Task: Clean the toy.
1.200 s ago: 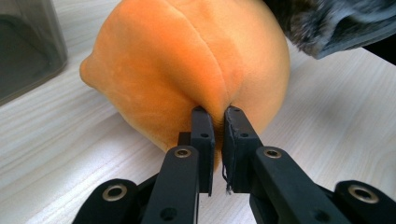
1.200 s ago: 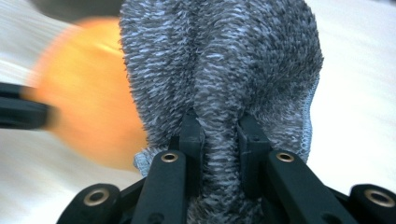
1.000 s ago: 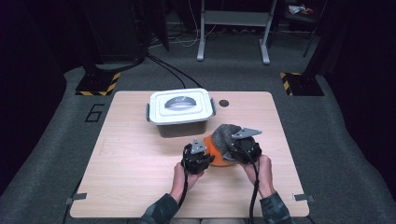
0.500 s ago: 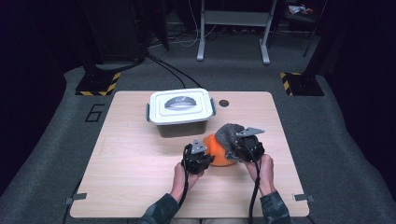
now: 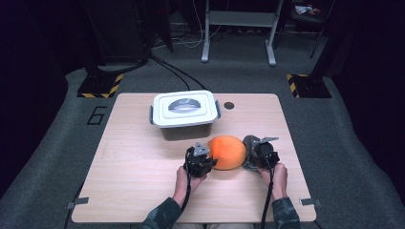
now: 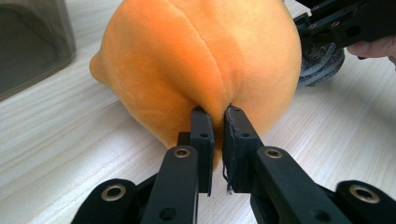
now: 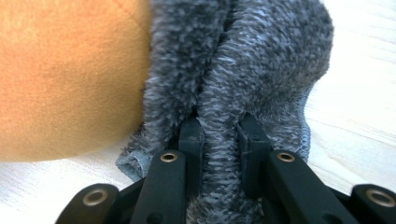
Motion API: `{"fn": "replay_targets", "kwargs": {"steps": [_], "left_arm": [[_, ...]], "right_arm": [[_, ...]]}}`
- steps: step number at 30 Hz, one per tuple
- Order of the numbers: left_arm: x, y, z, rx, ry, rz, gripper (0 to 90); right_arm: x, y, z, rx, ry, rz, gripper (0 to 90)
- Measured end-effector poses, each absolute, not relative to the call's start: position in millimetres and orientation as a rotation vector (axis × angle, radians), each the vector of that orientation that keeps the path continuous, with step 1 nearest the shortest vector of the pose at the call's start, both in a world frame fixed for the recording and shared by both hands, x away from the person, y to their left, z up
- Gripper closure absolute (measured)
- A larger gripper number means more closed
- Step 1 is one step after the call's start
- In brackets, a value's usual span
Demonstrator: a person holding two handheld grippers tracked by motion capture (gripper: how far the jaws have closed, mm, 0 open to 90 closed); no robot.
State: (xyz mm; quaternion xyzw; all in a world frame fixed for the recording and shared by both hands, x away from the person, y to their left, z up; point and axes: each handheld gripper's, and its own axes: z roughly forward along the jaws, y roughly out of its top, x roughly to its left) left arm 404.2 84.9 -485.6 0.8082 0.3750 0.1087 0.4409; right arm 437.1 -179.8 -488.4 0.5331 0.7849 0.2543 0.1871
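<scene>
An orange plush ball (image 5: pixel 228 151) lies on the wooden table (image 5: pixel 133 162) between my two grippers. My left gripper (image 5: pixel 206 162) is shut on a pinch of the orange plush (image 6: pixel 201 60) at its near-left side. A grey fuzzy cover (image 5: pixel 249 151) hangs off the ball's right side. My right gripper (image 5: pixel 254 155) is shut on a fold of that grey fuzzy cover (image 7: pixel 243 65). The orange plush (image 7: pixel 65 79) bulges just to the left of the fold in the right gripper view.
A white lidded bin (image 5: pixel 185 113) with a grey handle stands behind the ball, near the table's middle back. A small dark hole (image 5: pixel 229 105) marks the tabletop to the bin's right. The bin's dark wall (image 6: pixel 32 42) is close at the left.
The grey cover has been pulled off the top of the orange ball toward the right, baring most of the ball. My right gripper moved right and slightly nearer; the left one held still.
</scene>
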Motion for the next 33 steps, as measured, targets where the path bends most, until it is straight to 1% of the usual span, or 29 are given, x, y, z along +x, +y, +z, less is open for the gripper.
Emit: {"fn": "replay_targets", "kwargs": {"steps": [3,5,7,10,13,15,17,19,20,22,25,28,29,30,31,33], "left_arm": [[404.6,85.5,-485.7,2.003,0.931,0.258,83.1],[405.0,86.0,-486.1,1.99,0.933,0.261,83.0],[405.0,85.9,-486.0,1.998,0.929,0.257,83.0],[405.3,86.1,-486.0,1.994,0.924,0.259,82.9],[405.1,85.9,-486.6,1.99,0.922,0.265,82.5],[405.7,86.9,-486.4,1.987,0.922,0.256,81.3],[405.4,87.5,-486.3,1.983,0.918,0.254,80.1],[405.3,88.8,-485.4,1.991,0.915,0.265,74.3],[404.8,89.0,-485.0,1.987,0.923,0.27,69.1],[402.0,88.3,-484.0,1.994,0.925,0.298,61.3],[396.1,82.6,-486.5,2.018,0.921,0.368,48.8],[395.6,75.5,-492.1,2.034,0.936,0.411,46.2],[396.6,72.1,-493.0,2.035,0.922,0.443,47.9],[396.6,72.1,-493.0,2.035,0.922,0.443,55.8],[397.0,71.1,-492.8,2.034,0.918,0.448,55.8],[398.6,70.6,-491.8,2.04,0.904,0.439,65.0]], "right_arm": [[434.5,-185.0,-482.9,1.505,2.188,0.721,75.2],[429.9,-190.4,-474.3,1.499,2.156,0.738,75.2],[421.4,-193.1,-458.3,1.492,2.118,0.772,75.2],[411.2,-189.0,-436.7,1.428,2.104,0.845,75.2],[404.5,-174.3,-420.2,1.349,2.108,0.921,75.2],[410.5,-153.2,-425.3,1.307,2.178,0.889,75.3],[413.2,-148.3,-430.1,1.304,2.195,0.871,75.3],[416.5,-144.7,-436.9,1.313,2.199,0.844,75.4],[417.5,-144.8,-438.5,1.322,2.193,0.844,75.4],[419.0,-147.3,-438.8,1.326,2.191,0.855,75.4],[419.5,-147.5,-438.6,1.344,2.19,0.846,75.4],[420.6,-148.1,-439.1,1.336,2.19,0.845,75.4],[420.3,-147.7,-439.3,1.343,2.182,0.847,75.4],[420.3,-147.7,-439.3,1.343,2.182,0.847,75.4],[419.2,-148.8,-439.7,1.345,2.185,0.847,75.4],[419.3,-151.5,-440.5,1.35,2.175,0.851,75.4]]}}
